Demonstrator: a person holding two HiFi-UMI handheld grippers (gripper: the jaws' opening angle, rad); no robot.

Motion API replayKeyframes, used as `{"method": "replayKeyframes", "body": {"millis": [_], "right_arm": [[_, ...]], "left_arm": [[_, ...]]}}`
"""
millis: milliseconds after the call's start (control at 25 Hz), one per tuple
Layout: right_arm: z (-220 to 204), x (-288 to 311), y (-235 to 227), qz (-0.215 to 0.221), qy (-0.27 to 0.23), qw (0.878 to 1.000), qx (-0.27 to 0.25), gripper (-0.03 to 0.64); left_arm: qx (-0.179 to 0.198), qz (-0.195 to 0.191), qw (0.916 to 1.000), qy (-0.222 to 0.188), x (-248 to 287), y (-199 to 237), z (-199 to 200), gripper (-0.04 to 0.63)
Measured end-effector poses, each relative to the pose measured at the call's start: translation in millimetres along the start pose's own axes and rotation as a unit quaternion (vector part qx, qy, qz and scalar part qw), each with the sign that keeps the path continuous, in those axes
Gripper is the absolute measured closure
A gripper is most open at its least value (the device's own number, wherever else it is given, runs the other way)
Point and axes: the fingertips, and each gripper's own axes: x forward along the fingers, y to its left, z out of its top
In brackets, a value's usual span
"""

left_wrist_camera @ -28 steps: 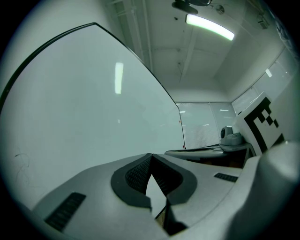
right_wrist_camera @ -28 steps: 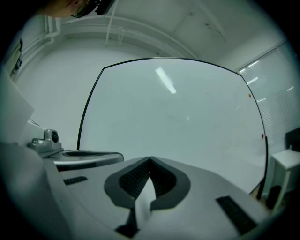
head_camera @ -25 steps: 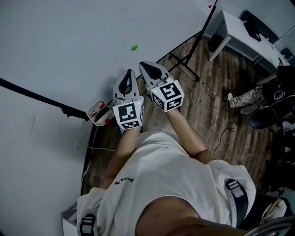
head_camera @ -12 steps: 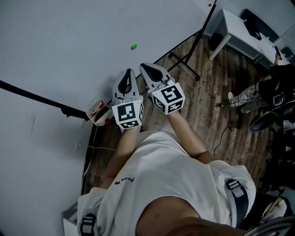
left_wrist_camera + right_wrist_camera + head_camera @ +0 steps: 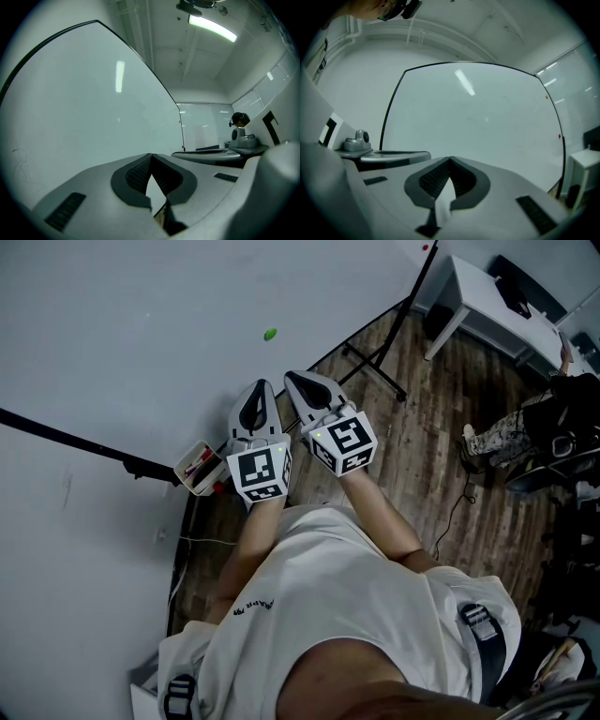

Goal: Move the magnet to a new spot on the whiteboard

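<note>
Green magnet on whiteboard; left gripper, right gripper nearby, jaws closed, empty.

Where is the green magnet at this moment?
In the head view, the green magnet sits on the whiteboard, upper middle, just above the tips of the left gripper and right gripper, touching neither.

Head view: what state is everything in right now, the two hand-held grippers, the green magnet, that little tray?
Left hand-held gripper: shut, empty.
Right hand-held gripper: shut, empty.
Green magnet: stuck on the whiteboard, apart from both grippers.
Tray: open-topped, holding what look like markers.
</note>
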Motion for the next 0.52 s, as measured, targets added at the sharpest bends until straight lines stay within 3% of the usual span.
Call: {"method": "replayKeyframes", "body": {"millis": [520], "right_arm": [[-2.5,-1.5,2.9,-0.004,-0.001,1.000,-0.004,0.603]], "left_arm": [[-0.002,0.000,1.0000,-0.001,-2.7,2.4,-3.0,0.592]]}}
